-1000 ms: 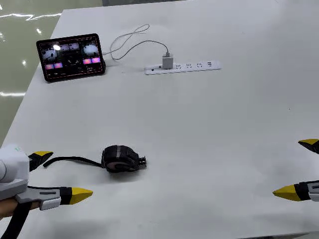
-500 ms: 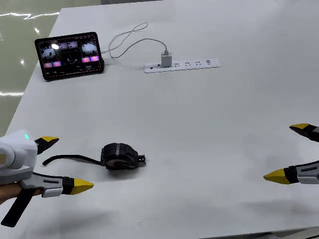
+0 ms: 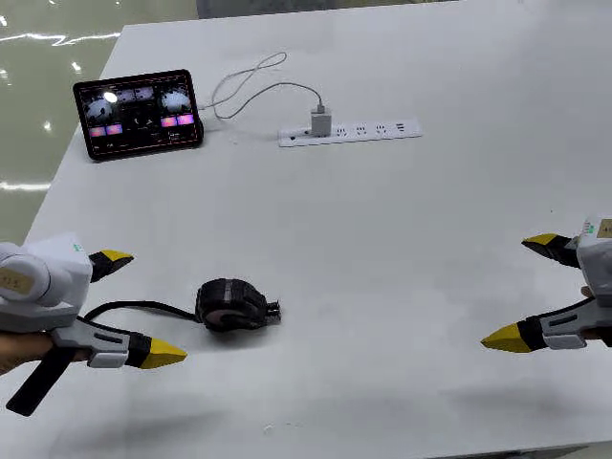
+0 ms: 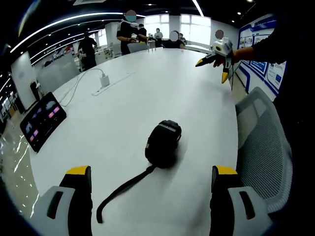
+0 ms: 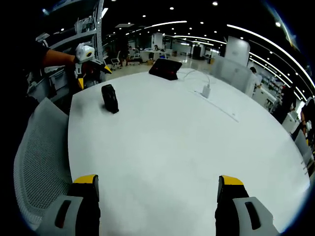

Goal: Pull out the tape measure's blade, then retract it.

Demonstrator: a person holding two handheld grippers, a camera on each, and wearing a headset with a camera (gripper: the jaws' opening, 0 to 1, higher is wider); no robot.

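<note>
Two grippers hover over the white table (image 3: pixel 402 229), both with jaws spread wide and holding nothing. The tape measure (image 3: pixel 232 305) lies on its side in the near left part of the table, untouched, with its blade not yet drawn out. The left gripper (image 3: pixel 145 307) is by far the nearer one. Its yellow tips straddle the line of the black strap (image 3: pixel 134 308), which trails left from the case towards it, and in the left gripper view the case sits straight ahead between the two jaws. The case's long axis runs left to right across the table. The strap leaves at the left end, and the small dark hook (image 3: pixel 273 309) of the blade pokes out at the right end, pointing towards the right gripper (image 3: pixel 516 289), which is well apart from it at the near right. By my reading, the left gripper is placed to close on the case and pin it, while the right gripper has to cross the bare stretch of table to reach the hook. A tablet (image 3: pixel 140 110) and a power strip (image 3: pixel 349 131) lie at the far side, well clear of the work.
</note>
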